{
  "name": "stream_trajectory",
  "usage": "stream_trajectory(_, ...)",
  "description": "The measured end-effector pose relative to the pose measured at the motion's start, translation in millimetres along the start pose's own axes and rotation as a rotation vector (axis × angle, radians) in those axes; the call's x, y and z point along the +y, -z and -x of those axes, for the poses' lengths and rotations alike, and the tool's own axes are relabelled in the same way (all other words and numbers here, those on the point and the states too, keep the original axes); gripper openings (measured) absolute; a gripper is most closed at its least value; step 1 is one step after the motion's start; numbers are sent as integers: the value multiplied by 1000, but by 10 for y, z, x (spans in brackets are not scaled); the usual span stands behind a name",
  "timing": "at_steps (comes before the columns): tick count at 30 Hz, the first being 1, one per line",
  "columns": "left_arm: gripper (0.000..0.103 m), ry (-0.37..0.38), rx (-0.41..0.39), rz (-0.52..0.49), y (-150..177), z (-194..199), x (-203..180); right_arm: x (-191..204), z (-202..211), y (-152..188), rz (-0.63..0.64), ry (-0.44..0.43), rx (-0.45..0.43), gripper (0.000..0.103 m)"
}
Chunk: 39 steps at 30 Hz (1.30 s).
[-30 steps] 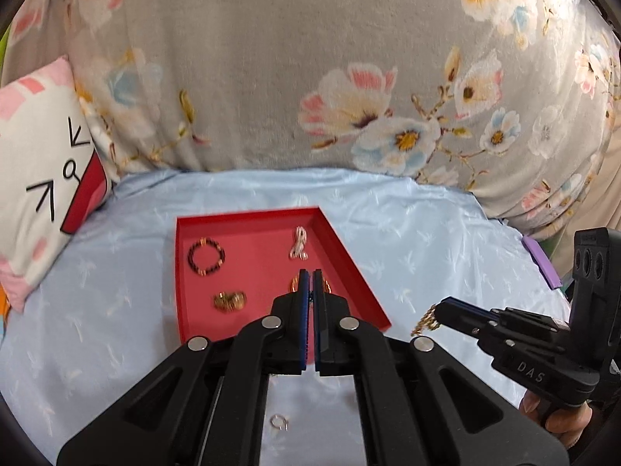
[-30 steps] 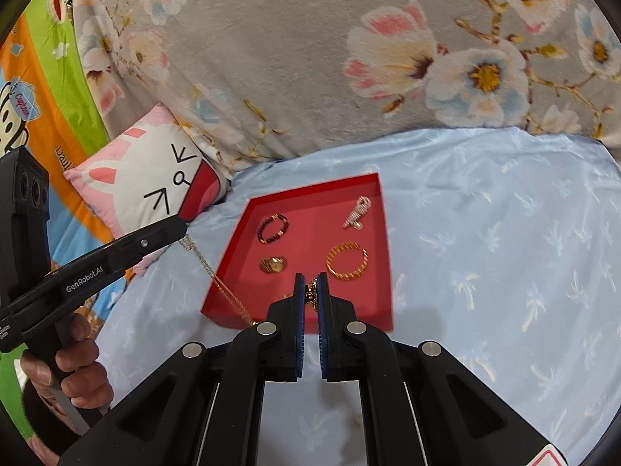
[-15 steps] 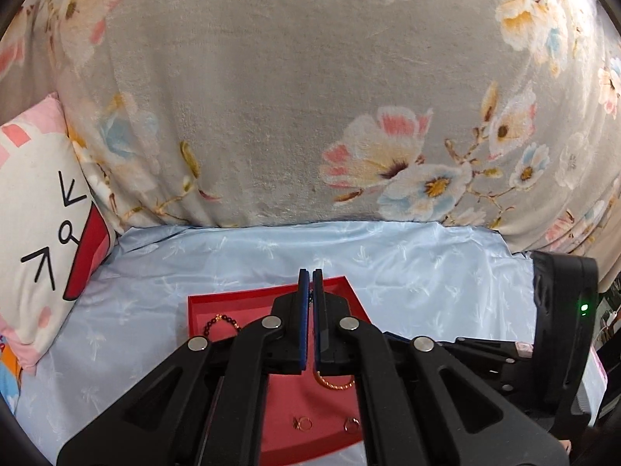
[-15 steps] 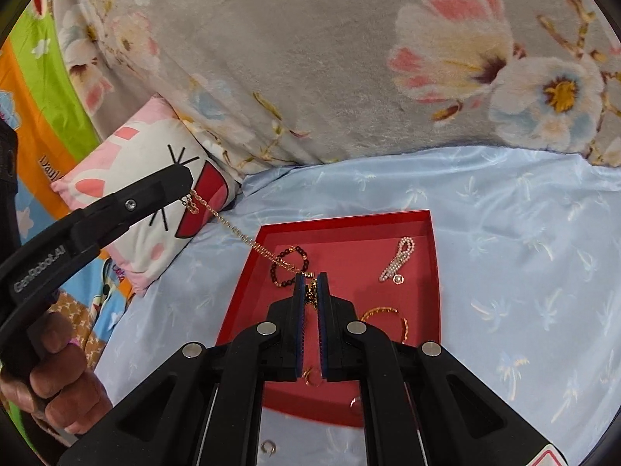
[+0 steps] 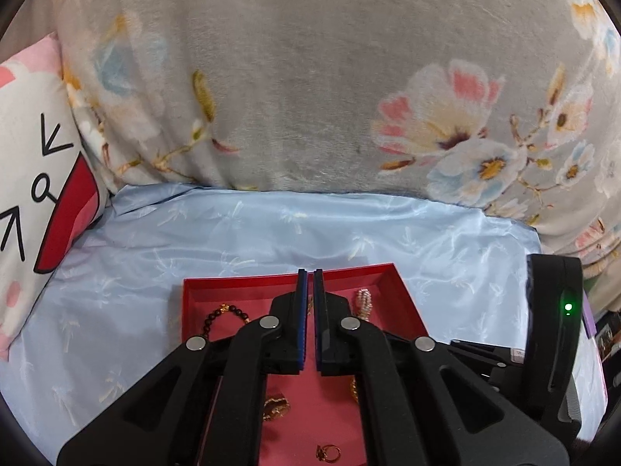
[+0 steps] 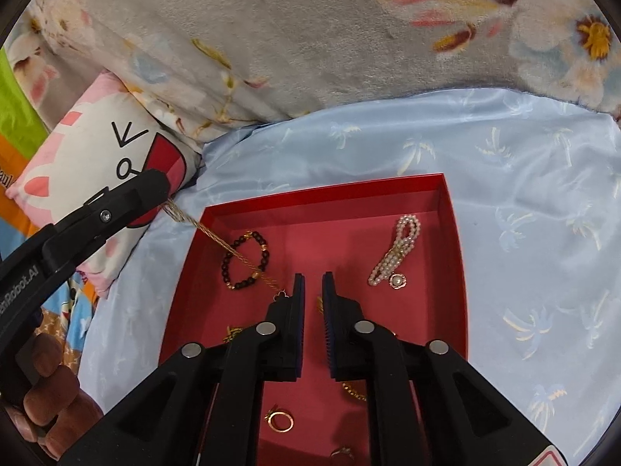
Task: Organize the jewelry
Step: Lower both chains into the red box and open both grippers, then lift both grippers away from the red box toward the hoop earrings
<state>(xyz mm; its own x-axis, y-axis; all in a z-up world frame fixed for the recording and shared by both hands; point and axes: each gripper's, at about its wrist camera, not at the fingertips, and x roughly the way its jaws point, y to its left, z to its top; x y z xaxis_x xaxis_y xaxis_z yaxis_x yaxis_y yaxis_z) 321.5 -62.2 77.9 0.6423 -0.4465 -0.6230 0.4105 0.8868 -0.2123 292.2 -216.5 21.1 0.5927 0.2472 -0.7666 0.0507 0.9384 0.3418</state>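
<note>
A red tray (image 6: 322, 194) lies on the blue sheet and also shows in the left wrist view (image 5: 240, 281). It holds a dark bead bracelet (image 6: 244, 260), a pearl strand (image 6: 399, 248), gold rings (image 6: 279, 421) and other gold pieces. My left gripper (image 5: 309, 272), seen from the side in the right wrist view (image 6: 165, 194), is shut on one end of a thin gold chain (image 6: 225, 244). The chain runs taut down to my right gripper (image 6: 312, 277), whose jaws stand slightly apart; the chain's far end hangs by the left finger.
A white cat-face pillow (image 6: 97, 163) lies left of the tray. A grey floral blanket (image 5: 310, 77) rises behind the sheet. The blue sheet (image 6: 524, 194) spreads right of the tray. My right gripper's body (image 5: 551, 330) stands at the right.
Both grippers moved forward over the tray. My right gripper's jaws have parted a little and let go of the chain's end. The left gripper still grips the chain.
</note>
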Motion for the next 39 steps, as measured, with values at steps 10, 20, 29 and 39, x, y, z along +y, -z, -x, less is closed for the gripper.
stream_trajectory(10, 37, -94, -62, -30, 267, 403, 104, 60, 611, 252, 60, 70, -138, 23)
stream_trajectory(20, 53, -147, -27, -41, 1155, 977, 56, 37, 1191, 1207, 72, 133, -159, 28)
stream_trajectory(29, 55, -191, 95, 0, 2032, 956, 25, -223, 1268, 2106, -6, 182, -81, 29)
stream_trajectory(39, 60, -182, 114, 22, 2353, 930, -128, -199, 1008, 2471, 9, 223, -30, 29)
